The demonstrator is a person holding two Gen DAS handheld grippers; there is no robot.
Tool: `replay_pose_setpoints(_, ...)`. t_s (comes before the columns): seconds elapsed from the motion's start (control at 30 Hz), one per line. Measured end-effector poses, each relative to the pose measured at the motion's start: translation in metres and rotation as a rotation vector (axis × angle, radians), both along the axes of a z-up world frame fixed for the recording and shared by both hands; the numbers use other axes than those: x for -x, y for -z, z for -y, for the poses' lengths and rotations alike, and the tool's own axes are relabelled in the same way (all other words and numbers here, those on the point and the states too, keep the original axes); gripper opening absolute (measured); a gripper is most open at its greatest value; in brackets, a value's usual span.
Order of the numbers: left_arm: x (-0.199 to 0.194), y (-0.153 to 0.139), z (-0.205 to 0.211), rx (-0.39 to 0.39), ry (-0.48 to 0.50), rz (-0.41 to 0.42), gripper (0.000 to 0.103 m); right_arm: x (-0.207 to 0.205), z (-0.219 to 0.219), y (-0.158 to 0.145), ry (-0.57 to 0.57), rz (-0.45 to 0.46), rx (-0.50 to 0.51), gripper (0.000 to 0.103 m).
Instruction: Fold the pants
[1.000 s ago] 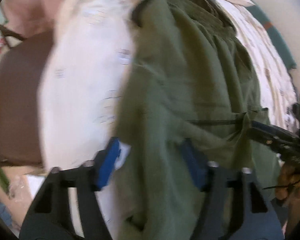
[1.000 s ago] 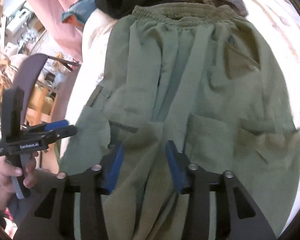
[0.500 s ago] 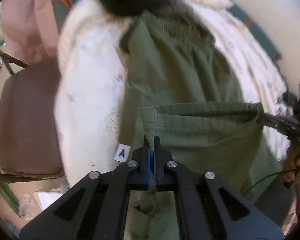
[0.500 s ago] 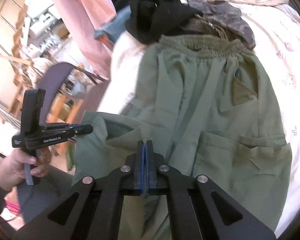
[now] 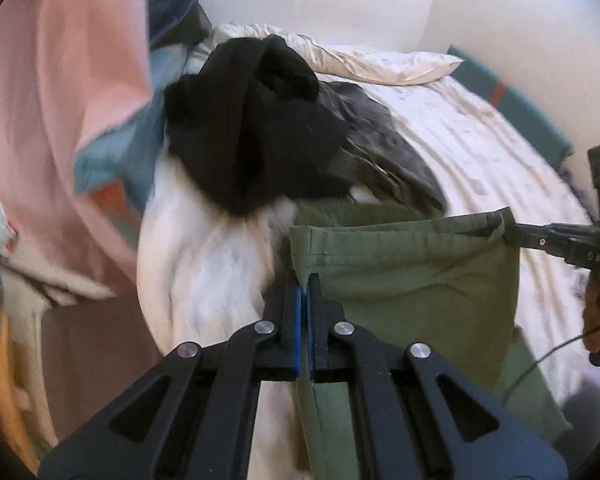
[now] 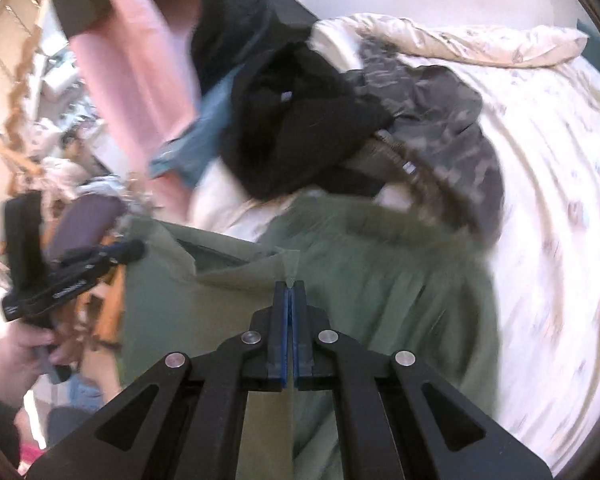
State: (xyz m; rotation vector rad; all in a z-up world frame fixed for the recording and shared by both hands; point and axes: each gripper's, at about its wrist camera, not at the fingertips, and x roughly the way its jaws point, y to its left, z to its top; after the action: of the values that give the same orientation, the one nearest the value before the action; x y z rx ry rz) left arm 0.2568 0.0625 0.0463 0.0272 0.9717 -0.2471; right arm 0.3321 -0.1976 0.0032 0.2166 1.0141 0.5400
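Both tongs (image 5: 304,280) (image 6: 289,286) clamped on green pants' (image 5: 412,280) hem above bed (image 5: 480,152).

The left gripper (image 5: 304,280) points steeply downward, jaws pinched shut on cloth. The right gripper (image 6: 290,286), likewise clamped on cloth, shows at three o'clock in the left view, where a hand (image 5: 598,316) grips its handle.

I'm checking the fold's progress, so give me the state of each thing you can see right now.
Left gripper: shut on the hem.
Right gripper: shut on the hem.
Green pants: hem lifted, stretched between both grippers.
Black garment: crumpled on the bed.
Camouflage garment: rumpled beside it.
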Motion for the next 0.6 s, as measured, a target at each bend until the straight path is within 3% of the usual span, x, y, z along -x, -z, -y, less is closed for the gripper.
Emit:
replay_pose_setpoints(0.07, -0.042, 0.017, 0.011, -0.038, -0.004, -0.018, 0.0, -0.038, -0.001, 0.018, 0.026, -0.009, 0.047, 0.0)
replay_pose_setpoints(0.17, -0.096, 0.053, 0.031, -0.157, 0.022, -0.003, 0.001, -0.092, 0.001, 0.06, 0.074, -0.052, 0.089, 0.0)
replay_pose_setpoints(0.23, -0.125, 0.084, 0.036, -0.194, 0.013, -0.047, 0.001, -0.115, 0.0, 0.084, 0.096, -0.077, 0.111, 0.0)
replay_pose_setpoints(0.33, -0.149, 0.131, 0.038, -0.224, -0.002, -0.124, 0.002, -0.141, -0.007, 0.117, 0.117, -0.131, 0.141, 0.0)
replay_pose_setpoints(0.4, -0.158, 0.157, 0.041, -0.289, -0.008, -0.165, 0.004, -0.15, -0.018, 0.137, 0.099, -0.147, 0.208, 0.0)
replay_pose_setpoints(0.47, -0.162, 0.173, 0.038, -0.269, -0.012, -0.198, 0.005, -0.155, -0.023, 0.151, 0.094, -0.154, 0.234, 0.001)
replay_pose_setpoints(0.53, -0.164, 0.179, 0.035, -0.252, -0.02, -0.225, 0.017, -0.16, -0.027, 0.162, 0.089, -0.164, 0.268, 0.008)
replay_pose_setpoints(0.6, -0.159, 0.174, 0.024, -0.24, -0.075, -0.216, 0.056, -0.161, -0.03, 0.17, 0.08, -0.185, 0.292, 0.02)
